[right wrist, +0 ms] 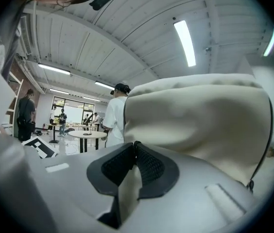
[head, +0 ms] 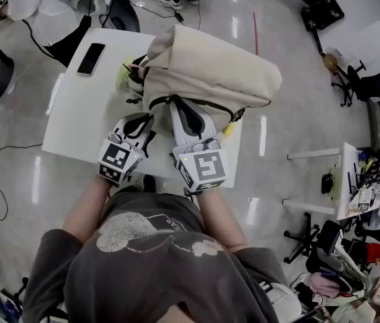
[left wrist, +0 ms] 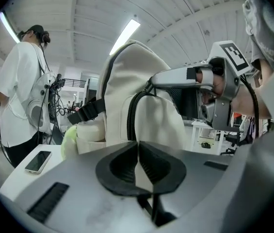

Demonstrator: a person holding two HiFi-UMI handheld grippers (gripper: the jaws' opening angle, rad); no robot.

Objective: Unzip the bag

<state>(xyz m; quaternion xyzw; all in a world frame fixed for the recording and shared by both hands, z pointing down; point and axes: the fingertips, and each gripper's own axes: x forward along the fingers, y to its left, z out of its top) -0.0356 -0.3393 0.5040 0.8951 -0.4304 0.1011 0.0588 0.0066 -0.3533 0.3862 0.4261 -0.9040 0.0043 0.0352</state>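
A cream backpack (head: 210, 66) lies on the white table (head: 75, 126), with its black zipper (head: 203, 103) curving along the near side. My left gripper (head: 146, 121) is at the zipper's left end. In the left gripper view its jaws (left wrist: 137, 147) are closed together, with a dark strip that looks like the zipper pull (left wrist: 151, 208) between the pads. The zipper track (left wrist: 133, 115) rises just ahead. My right gripper (head: 181, 110) sits beside it, shut on a fold of cream bag fabric (right wrist: 127, 188). The backpack (right wrist: 200, 125) fills the right gripper view.
A black phone (head: 91, 58) lies at the table's far left. A yellow-green object (head: 126, 73) pokes out by the bag's left side pocket. A person in white (left wrist: 20, 91) stands beyond the table. Desks, chairs and clutter stand on the floor to the right.
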